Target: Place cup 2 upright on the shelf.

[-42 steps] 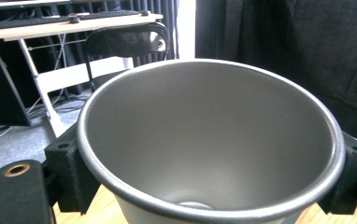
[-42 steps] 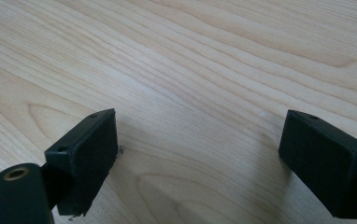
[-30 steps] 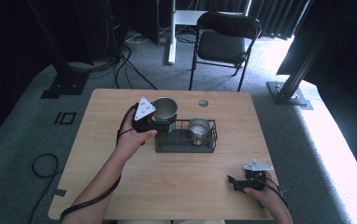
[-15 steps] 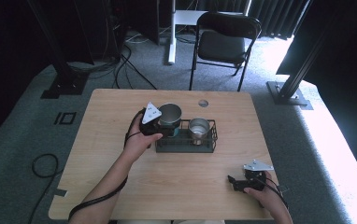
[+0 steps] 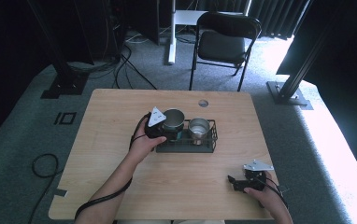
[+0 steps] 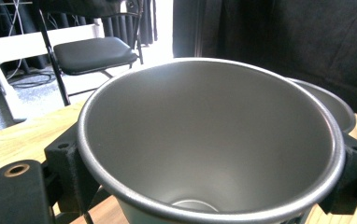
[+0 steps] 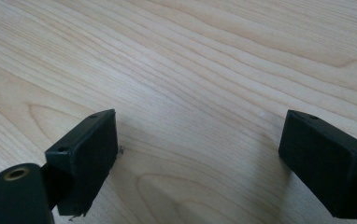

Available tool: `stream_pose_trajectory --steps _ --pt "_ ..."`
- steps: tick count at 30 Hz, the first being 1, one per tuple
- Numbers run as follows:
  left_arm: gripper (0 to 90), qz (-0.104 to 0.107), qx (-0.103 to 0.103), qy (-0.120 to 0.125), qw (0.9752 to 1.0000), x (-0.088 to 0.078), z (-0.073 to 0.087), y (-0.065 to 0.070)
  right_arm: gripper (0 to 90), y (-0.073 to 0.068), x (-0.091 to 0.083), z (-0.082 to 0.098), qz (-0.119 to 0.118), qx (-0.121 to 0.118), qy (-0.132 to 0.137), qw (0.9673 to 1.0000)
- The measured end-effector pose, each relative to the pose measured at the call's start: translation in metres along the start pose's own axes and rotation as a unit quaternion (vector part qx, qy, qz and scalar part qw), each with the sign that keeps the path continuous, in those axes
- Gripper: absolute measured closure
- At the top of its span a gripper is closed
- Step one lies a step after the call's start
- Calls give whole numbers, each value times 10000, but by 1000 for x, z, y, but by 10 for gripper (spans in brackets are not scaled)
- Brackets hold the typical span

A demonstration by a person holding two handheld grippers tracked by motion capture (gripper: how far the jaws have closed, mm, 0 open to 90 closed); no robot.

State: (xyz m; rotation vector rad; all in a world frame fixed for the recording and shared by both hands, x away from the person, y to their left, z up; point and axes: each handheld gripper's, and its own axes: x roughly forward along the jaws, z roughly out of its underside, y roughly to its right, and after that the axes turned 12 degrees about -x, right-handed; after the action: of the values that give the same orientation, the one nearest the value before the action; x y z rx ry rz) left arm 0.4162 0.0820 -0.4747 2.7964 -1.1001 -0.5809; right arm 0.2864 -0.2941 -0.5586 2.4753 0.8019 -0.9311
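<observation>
In the high view, the left gripper (image 5: 161,133) sits near the middle of the wooden table (image 5: 111,121), clamped around a steel cup (image 5: 173,120) at the 9 o'clock end of a black wire basket (image 5: 209,144). A second steel cup (image 5: 198,127) stands upright in the basket just toward 3 o'clock of the first. From above it is hard to tell whether the held cup rests in the basket or hangs just over it.

The left gripper view gives what the overhead cannot: the held cup's (image 6: 204,140) bare, dull interior down to its base, its rolled rim tilted toward the camera, and a black jaw pressed against its wall on either side. The rim of the second cup (image 6: 328,102) peeks out behind it at 2 o'clock.

The right gripper (image 5: 246,182) lies low at the table's 5 o'clock corner, held by the person's right hand (image 5: 265,198). The right gripper view shows its jaws spread wide with nothing but pale wood grain (image 7: 204,84) between them.

The tabletop is light wood with a round cable grommet (image 5: 203,103) near its 12 o'clock edge. Beyond it, on grey carpet (image 5: 22,135), stands a black folding chair (image 5: 223,44); cables (image 5: 134,65) trail at 11 o'clock, and bright daylight falls across the floor at 3 o'clock.
</observation>
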Motion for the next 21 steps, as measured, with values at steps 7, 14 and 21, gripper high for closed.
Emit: stream_pose_trajectory --steps 7,14,21 --pt "137 -11 105 -35 9999 1 3 -1 113 0 0 0 -6 7 8 10000" --pt "109 8 158 -33 9999 -2 2 1 113 0 0 0 1 0 -1 10000" --pt "30 -19 225 -196 9996 -8 -1 1 113 0 0 0 10 -4 -6 10000"
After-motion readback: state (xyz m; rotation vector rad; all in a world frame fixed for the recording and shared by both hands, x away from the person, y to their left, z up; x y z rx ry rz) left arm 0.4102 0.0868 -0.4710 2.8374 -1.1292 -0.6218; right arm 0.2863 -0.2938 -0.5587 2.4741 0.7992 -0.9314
